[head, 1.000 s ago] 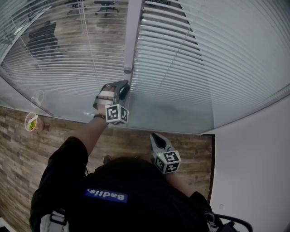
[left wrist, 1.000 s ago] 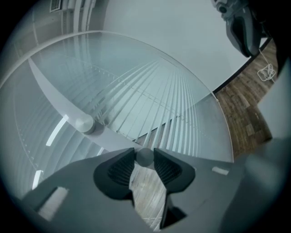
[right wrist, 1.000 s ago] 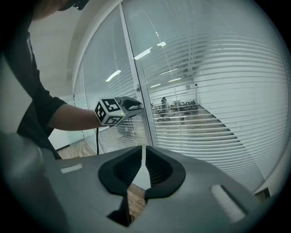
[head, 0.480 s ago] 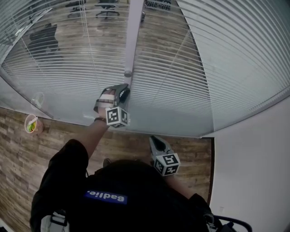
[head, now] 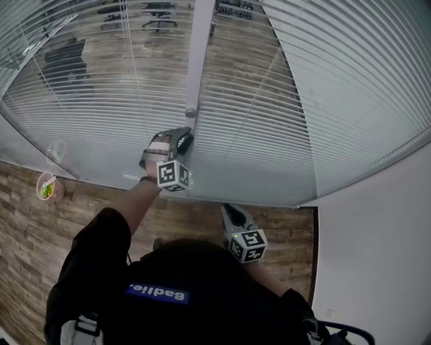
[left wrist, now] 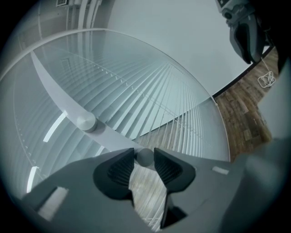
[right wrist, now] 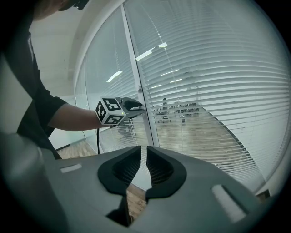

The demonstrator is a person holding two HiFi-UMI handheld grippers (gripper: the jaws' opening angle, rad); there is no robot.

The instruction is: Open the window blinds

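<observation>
Horizontal slat blinds point(head: 269, 101) hang behind glass on both sides of a grey frame post point(head: 199, 54). The post carries a small round knob point(head: 190, 113). My left gripper point(head: 183, 138) is held against the post just below that knob. In the left gripper view its jaws point(left wrist: 144, 152) are shut on a second round knob point(left wrist: 144, 157), with the other knob point(left wrist: 85, 121) farther up the post. My right gripper point(head: 229, 210) hangs back near the person's body. Its jaws point(right wrist: 144, 150) are shut with nothing between them, and it looks toward the left gripper point(right wrist: 136, 107).
A white wall point(head: 377, 236) closes the right side. On the wood floor point(head: 27, 236) at the left stands a cup point(head: 47, 184) close to the glass. Office chairs point(head: 156, 8) show beyond the glass through the slats.
The slats have tilted more open, so more of the room behind the glass shows through, most on the right pane. Both grippers have stayed where they were.
</observation>
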